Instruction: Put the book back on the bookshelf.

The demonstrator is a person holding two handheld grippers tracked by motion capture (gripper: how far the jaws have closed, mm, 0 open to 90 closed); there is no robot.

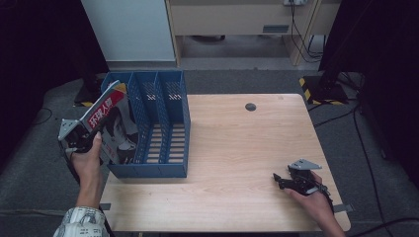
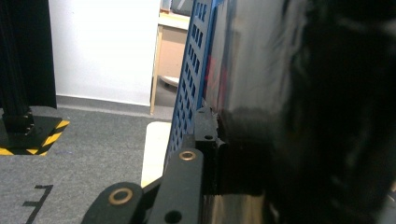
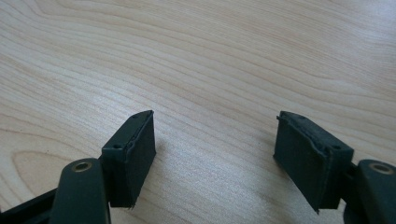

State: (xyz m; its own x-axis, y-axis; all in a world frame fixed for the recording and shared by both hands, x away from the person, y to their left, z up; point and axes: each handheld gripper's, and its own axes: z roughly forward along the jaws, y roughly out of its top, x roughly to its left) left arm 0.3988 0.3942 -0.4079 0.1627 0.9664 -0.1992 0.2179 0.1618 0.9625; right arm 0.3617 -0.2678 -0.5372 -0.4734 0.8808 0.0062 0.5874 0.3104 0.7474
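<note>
- High view: the left gripper (image 1: 79, 137) has its jaws clamped on the near corner of a magazine (image 1: 109, 123). The magazine leans tilted in the leftmost slot of the blue file rack (image 1: 168, 129), its long axis rising up and away from the jaws. The right gripper (image 1: 291, 181) is well apart, low over the table (image 1: 237, 148).
- Left gripper view: the jaws pinch the glossy cover (image 2: 247, 70) just beside a blue divider (image 2: 191, 84).
- Right gripper view: its jaws stand open, holding nothing, above bare wood (image 3: 210, 60).
</note>
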